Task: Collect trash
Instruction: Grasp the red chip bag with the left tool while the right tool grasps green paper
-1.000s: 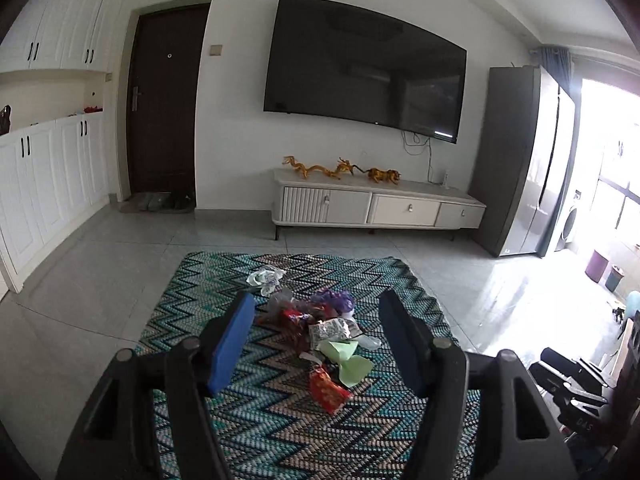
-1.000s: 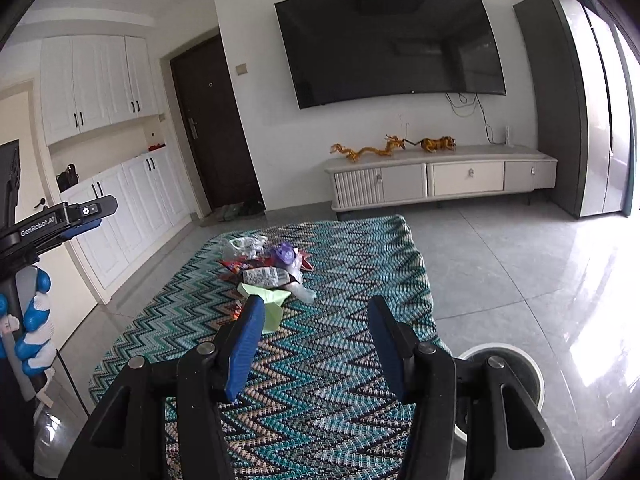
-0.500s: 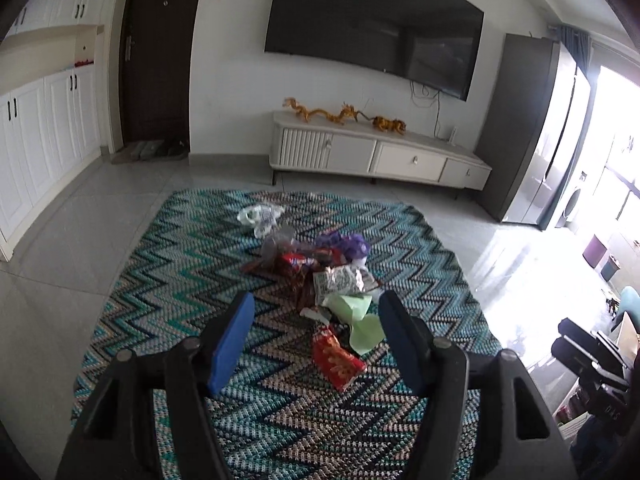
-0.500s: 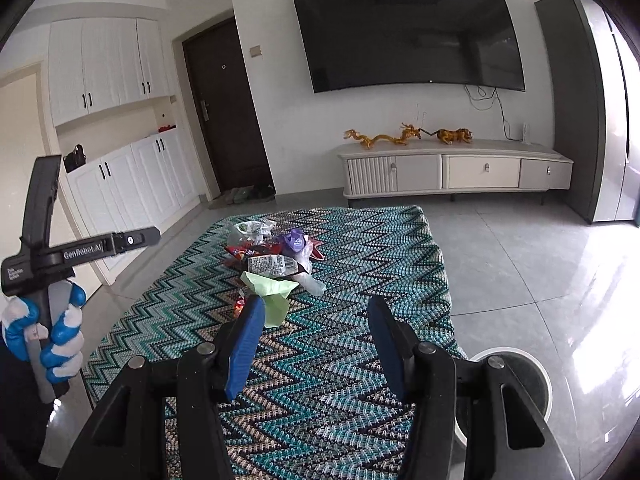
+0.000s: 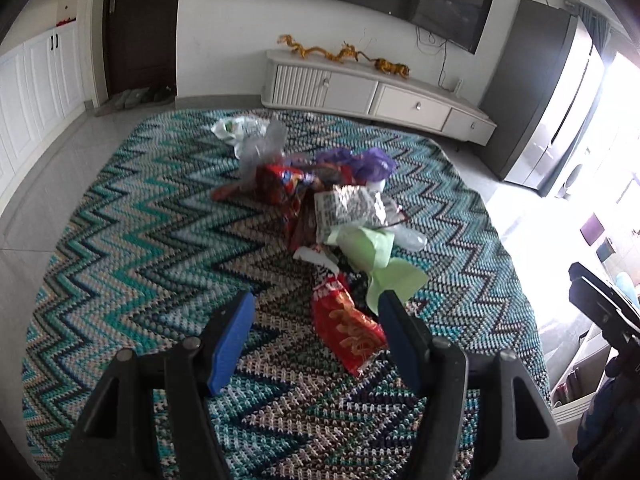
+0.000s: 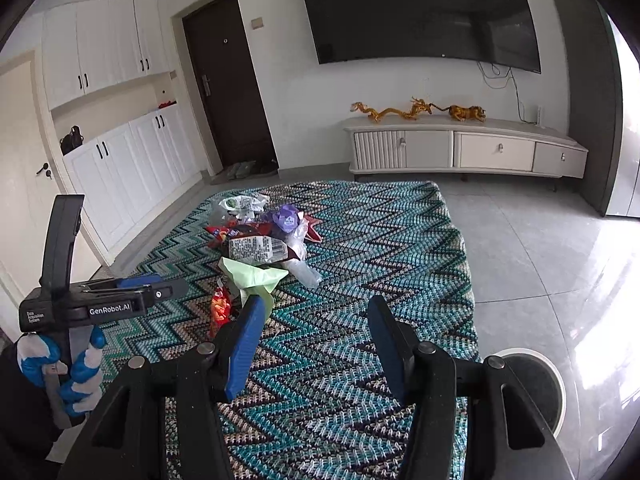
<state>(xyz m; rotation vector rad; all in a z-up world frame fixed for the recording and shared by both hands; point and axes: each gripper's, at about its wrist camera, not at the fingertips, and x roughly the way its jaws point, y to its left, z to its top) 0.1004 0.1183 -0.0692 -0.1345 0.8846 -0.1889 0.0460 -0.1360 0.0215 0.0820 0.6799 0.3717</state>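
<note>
Two tongs, left right, agape; one red wrapper.

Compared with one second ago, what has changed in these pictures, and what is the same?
The left claw has come forward and tilted down over the trash pile; the red snack bag now lies between its open fingers. The right claw moved only a little, still open above the rug. Nothing was grasped or released, and the trash lies as before.
</note>
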